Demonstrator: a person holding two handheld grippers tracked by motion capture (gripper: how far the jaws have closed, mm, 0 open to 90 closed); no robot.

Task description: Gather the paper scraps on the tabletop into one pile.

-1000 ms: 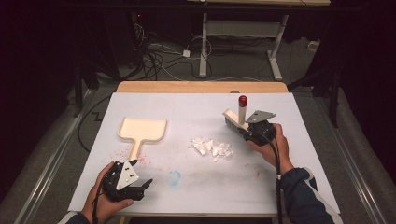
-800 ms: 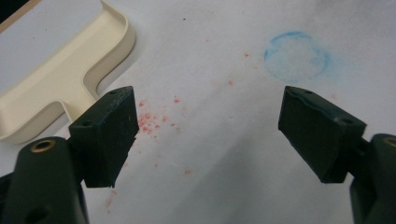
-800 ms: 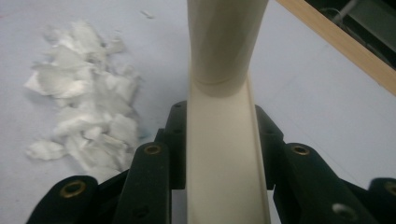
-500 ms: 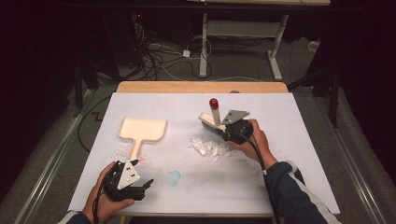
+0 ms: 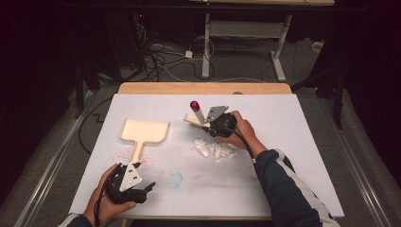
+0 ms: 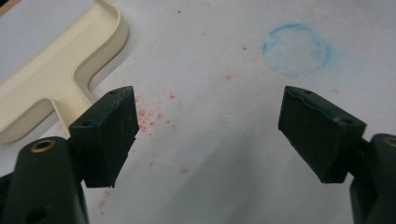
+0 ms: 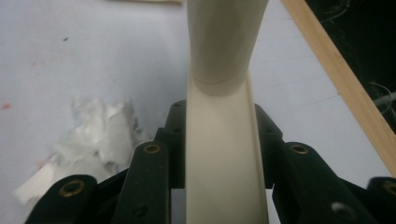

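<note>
My right gripper (image 5: 208, 126) is shut on a cream hand tool (image 5: 196, 117) with a red tip, held just behind a pile of white paper scraps (image 5: 215, 149) at mid table. In the right gripper view the jaws (image 7: 218, 154) clamp the tool's flat cream shaft (image 7: 224, 56), and the scraps (image 7: 88, 135) lie to its left. A cream dustpan (image 5: 144, 131) lies flat on the left, handle toward me. My left gripper (image 5: 141, 189) rests near the front left edge, open with nothing between its jaws (image 6: 210, 130), and the dustpan's handle (image 6: 60, 79) lies just beyond its left pad.
A white sheet (image 5: 293, 142) covers the wooden table. A faint blue ring (image 5: 176, 179) and red specks (image 5: 144, 161) mark it near the left gripper. Beyond the far edge are cables and a desk frame (image 5: 208, 42) on a dark floor.
My right gripper has carried the cream tool leftward across the table, from the right side to just behind the paper scraps. The left gripper has stayed put.
</note>
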